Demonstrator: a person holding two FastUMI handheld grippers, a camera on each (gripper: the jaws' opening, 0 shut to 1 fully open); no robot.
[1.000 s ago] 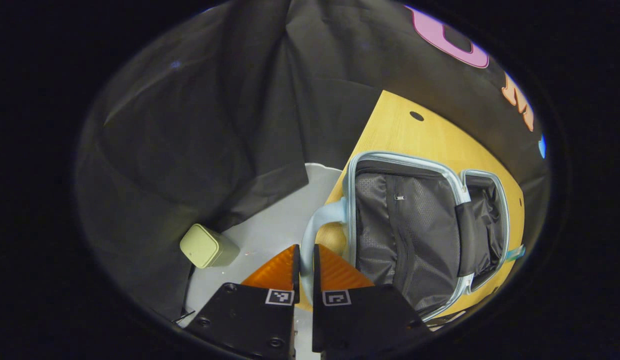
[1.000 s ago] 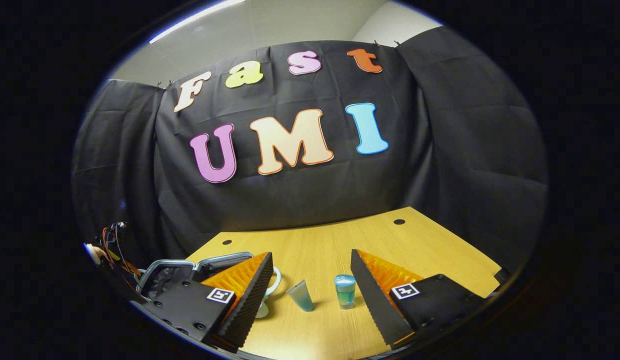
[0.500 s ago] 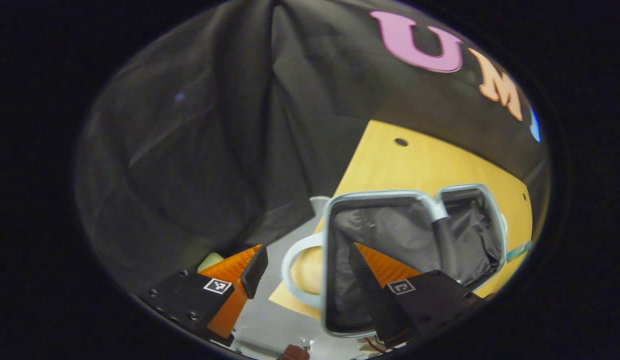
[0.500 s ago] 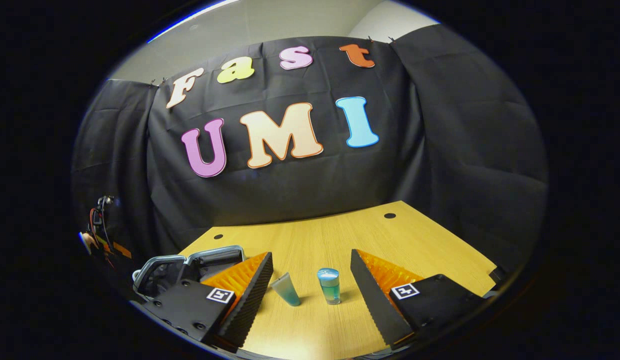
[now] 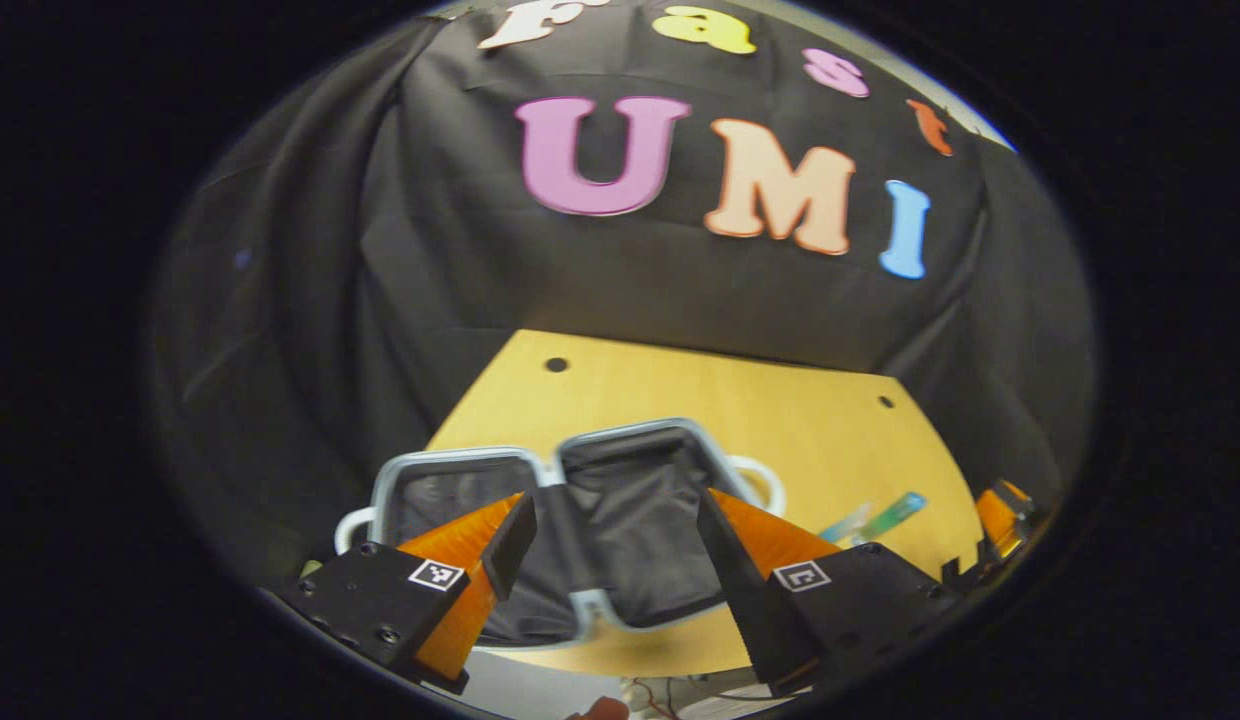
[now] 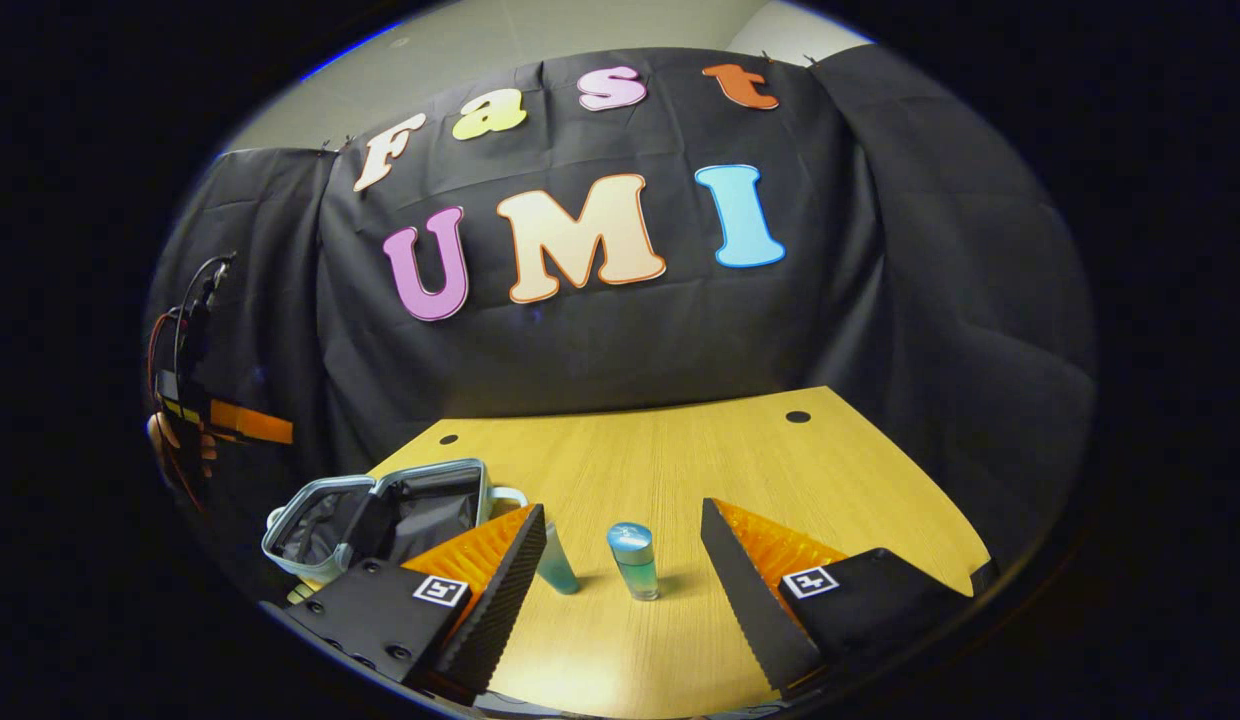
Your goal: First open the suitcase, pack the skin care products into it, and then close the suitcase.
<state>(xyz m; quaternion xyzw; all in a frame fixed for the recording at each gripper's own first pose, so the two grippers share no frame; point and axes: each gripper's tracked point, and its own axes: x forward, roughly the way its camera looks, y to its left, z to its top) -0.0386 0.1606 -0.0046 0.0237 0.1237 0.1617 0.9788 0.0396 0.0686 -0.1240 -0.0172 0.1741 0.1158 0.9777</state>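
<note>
1. the small suitcase [image 5: 590,520] lies spread open on the wooden table [image 5: 780,410], both dark-lined halves facing up with a pale blue rim around them; in the right gripper view the same suitcase [image 6: 380,515] sits at the table's left end, near its edge; the opening step looks done.
2. the left gripper [image 5: 610,545] hangs over the open suitcase with its jaws set wide and nothing between them; it touches nothing that i can see.
3. the right gripper [image 6: 625,580] is also spread wide and empty, low over the table; a small upright bottle [image 6: 633,560] with a blue cap and blue-green contents stands between its two fingers, apart from both.
4. a teal tube [image 6: 557,568] stands just beside the inner edge of that gripper's left finger, partly hidden by it; i cannot tell if they touch; in the left gripper view the tube [image 5: 885,515] shows to the right of the suitcase.
5. both products are on the bare table, outside the suitcase; so i judge the packing step is just beginning.
6. the next move calls for the right gripper to settle around the bottle, close on its body below the cap, lift it upright and carry it left into one lined half; the tube stands close enough to be knocked over on the way.
</note>
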